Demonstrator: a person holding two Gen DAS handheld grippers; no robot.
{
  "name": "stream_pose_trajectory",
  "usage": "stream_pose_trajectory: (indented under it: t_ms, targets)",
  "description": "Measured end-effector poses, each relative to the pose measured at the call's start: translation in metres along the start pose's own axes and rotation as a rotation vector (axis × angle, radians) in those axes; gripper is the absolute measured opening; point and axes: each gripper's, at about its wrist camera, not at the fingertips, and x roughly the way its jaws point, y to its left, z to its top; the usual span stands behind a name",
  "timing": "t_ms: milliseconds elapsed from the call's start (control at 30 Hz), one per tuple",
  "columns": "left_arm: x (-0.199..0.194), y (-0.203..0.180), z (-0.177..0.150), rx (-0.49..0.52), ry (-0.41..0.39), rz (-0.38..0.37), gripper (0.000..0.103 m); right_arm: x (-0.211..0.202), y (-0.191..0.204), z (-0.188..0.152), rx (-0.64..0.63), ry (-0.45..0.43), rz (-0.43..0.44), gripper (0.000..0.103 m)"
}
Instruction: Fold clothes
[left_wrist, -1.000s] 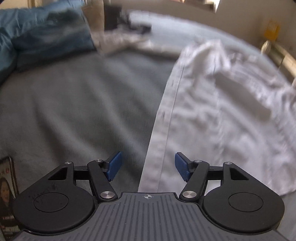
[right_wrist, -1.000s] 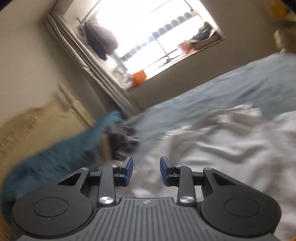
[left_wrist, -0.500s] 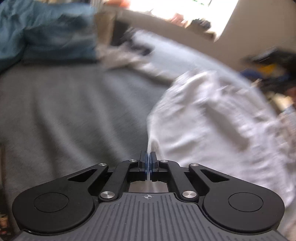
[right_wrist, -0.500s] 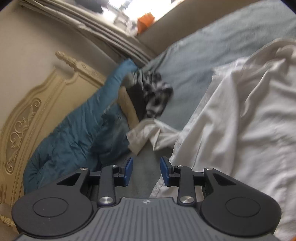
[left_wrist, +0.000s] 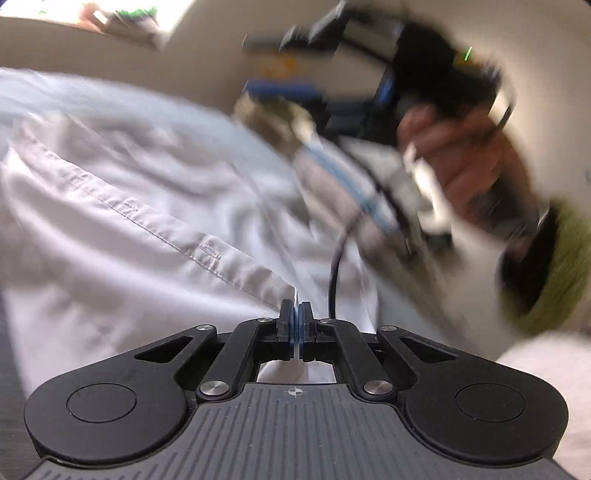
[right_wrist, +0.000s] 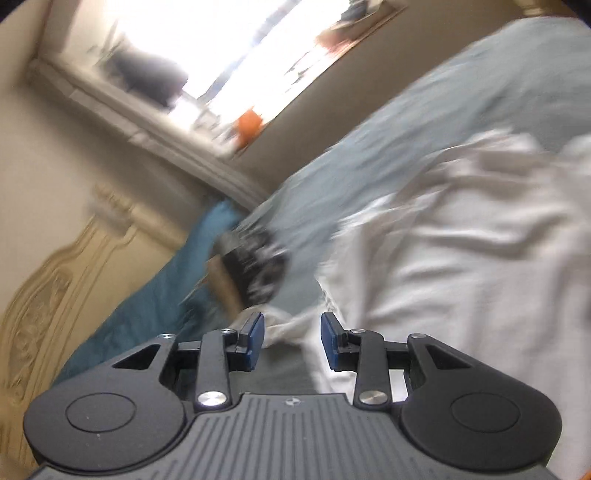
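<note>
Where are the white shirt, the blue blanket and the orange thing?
Shirt (left_wrist: 122, 236), left wrist view, stitched front edge.
Blanket (right_wrist: 155, 310), right wrist view, its middle.
Orange thing (right_wrist: 248, 122), right wrist view, on the windowsill.

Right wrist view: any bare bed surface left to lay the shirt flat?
Yes: grey bedspread lies bare between the white shirt and the window wall, plus a narrow strip ahead of the right gripper. Crowded left: teal duvet and a blurred dark clothes pile by the headboard.
</note>
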Motion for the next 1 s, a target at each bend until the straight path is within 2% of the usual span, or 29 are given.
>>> stream_pose_trajectory:
  t_ms: [133,200,300,367,500,567,733,867,1000]
  targets:
    - [0.043,-0.016,-0.03,0.119,0.187,0.06,0.003,-0.043,-0.052,-0.014,0.056,0.008,-0.14,0.041]
    - [0.041,-0.015,-0.04,0.11,0.222,0.072,0.006,-0.046,-0.072,-0.025,0.058,0.054,-0.214,0.041]
    - [0.026,-0.007,-0.041,0.034,0.223,0.07,0.024,-0.041,-0.092,-0.041,0.036,0.107,-0.285,0.041]
    - [0.005,-0.002,-0.04,-0.005,0.177,0.077,0.039,-0.036,-0.098,-0.047,0.023,0.123,-0.294,0.041]
    - [-0.039,0.012,-0.035,-0.073,0.081,0.074,0.055,-0.022,-0.09,-0.043,-0.028,0.15,-0.274,0.041]
    - [-0.055,0.022,-0.029,-0.102,0.044,0.08,0.056,-0.011,-0.08,-0.034,-0.079,0.158,-0.286,0.041]
    - [-0.067,0.063,-0.001,-0.236,-0.059,0.143,0.056,0.036,-0.044,-0.006,-0.164,0.172,-0.284,0.041]
    - [-0.088,0.11,0.014,-0.399,-0.197,0.195,0.056,0.089,-0.014,0.013,-0.189,0.174,-0.284,0.041]
    - [-0.104,0.172,0.026,-0.59,-0.312,0.245,0.056,0.142,0.014,0.031,-0.212,0.177,-0.284,0.041]
